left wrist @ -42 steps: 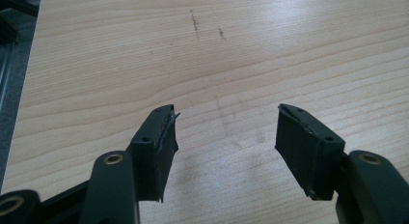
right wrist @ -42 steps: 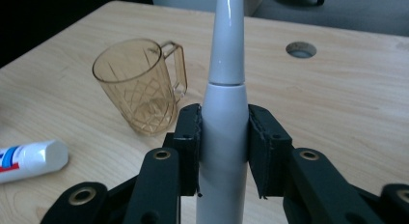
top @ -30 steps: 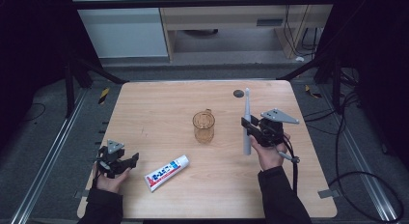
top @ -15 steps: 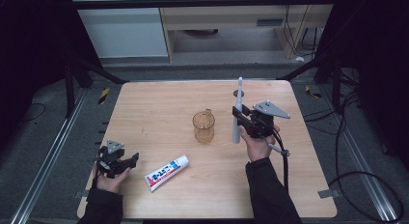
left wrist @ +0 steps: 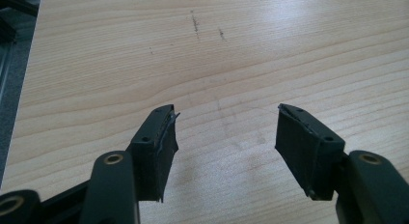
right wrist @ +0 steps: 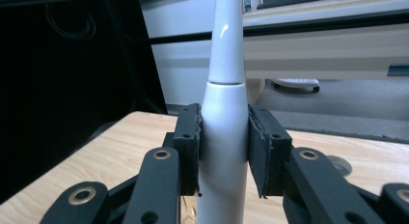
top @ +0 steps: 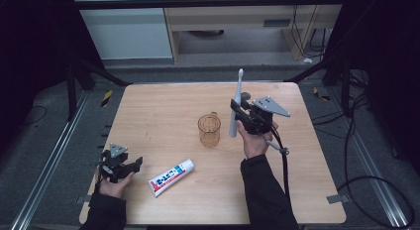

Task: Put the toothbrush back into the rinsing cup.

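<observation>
An amber see-through mug stands near the middle of the table; whether it holds anything cannot be told. Just right of it, the right gripper is clamped on a smooth white electric toothbrush, held upright above the table. The left gripper rests near the front-left edge, jaws apart on nothing. A white toothpaste tube lies flat beside it. The tabletop is pale wood grain, with grey floor and cables around.

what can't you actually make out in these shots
- Toothbrush head: cut off by the top edge in the right gripper view; too small in the high view to see bristles.
- Cup: hidden behind the toothbrush and the right gripper in the right gripper view.
- Toothpaste tube lettering: too small in the high view.
- Left gripper jaw opening: too small in the high view.
</observation>
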Demonstrator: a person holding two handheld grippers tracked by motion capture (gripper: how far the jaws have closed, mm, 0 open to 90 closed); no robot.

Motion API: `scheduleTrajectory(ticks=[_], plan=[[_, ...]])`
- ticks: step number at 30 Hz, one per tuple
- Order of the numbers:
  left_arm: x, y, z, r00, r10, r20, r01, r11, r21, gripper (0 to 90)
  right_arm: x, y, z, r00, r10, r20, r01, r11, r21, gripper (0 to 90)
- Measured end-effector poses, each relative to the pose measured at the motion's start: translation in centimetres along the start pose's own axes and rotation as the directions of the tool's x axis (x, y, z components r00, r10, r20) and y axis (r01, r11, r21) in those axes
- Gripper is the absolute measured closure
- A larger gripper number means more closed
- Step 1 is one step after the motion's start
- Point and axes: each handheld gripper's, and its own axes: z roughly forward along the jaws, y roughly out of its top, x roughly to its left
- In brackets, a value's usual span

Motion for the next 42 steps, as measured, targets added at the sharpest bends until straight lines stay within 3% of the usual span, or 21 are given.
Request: scheduleTrajectory(ticks=[13,27,42], plan=[[0.0,0.0,0.0,1.0000,-0.001,0.002,0.001,1.0000,-0.002,38.8,1.5,1.1,1.7,0.9999,0.007,-0.008,-0.007,0.9980,-0.063,67.6],[0.0,0.0,0.0,1.0000,0.000,0.004,0.000,1.0000,-0.005,38.9,2.6,0.7,3.4,1.0000,0.001,-0.009,-0.002,0.9939,-0.110,67.6],[0.0,0.0,0.0,1.0000,0.000,0.005,0.000,1.0000,-0.006,39.0,3.4,-0.1,4.8,0.9996,-0.016,-0.022,0.013,0.9941,-0.108,67.5]])
